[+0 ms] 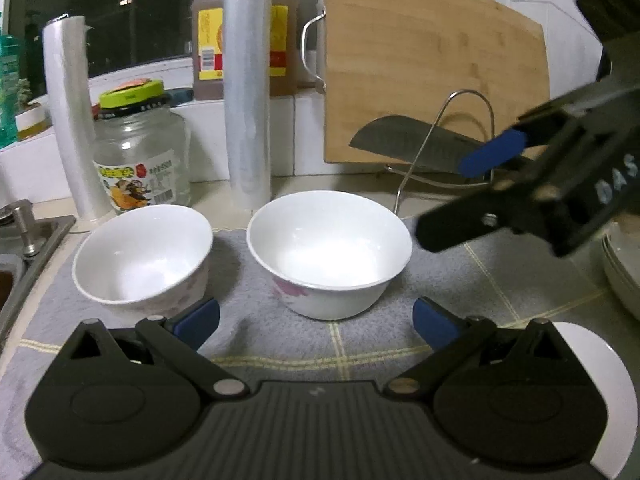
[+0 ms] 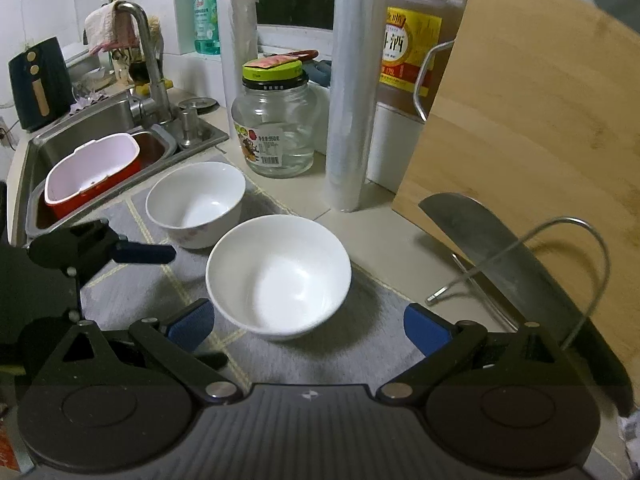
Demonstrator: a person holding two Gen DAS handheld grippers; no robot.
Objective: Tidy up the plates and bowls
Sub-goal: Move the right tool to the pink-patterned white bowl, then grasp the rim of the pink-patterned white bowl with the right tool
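In the left wrist view, the left gripper (image 1: 316, 322) hangs above a grey cloth (image 1: 460, 280) with its blue-padded fingers (image 1: 198, 320) spread wide and nothing between them. Two white bowls stand upright on this cloth: the near bowl (image 1: 330, 252) is straight in front of the open fingers, and the left bowl (image 1: 142, 254) is beside it, a small gap between them. The right gripper (image 1: 472, 192) enters from the right side, above the rim of the near bowl; its fingers are apart and hold nothing. A stack of white plates (image 1: 622, 276) shows at the right edge, on the counter. Behind the bowls stand a glass jar (image 1: 140, 164) with a green lid, two rolls of plastic wrap (image 1: 246, 92), and a wooden cutting board (image 1: 432, 68) leaning on the wall with a cleaver (image 1: 412, 144) in a wire rack before it. In the right wrist view, the right gripper (image 2: 310, 326) also has its fingers spread wide, and the near bowl (image 2: 278, 276) sits between and just ahead of them, not touched. The left bowl (image 2: 196, 202) is further back, close to the sink (image 2: 100, 120), where a red and white container (image 2: 92, 172) lies. The left gripper (image 2: 144, 254) is seen at the left, over the cloth.
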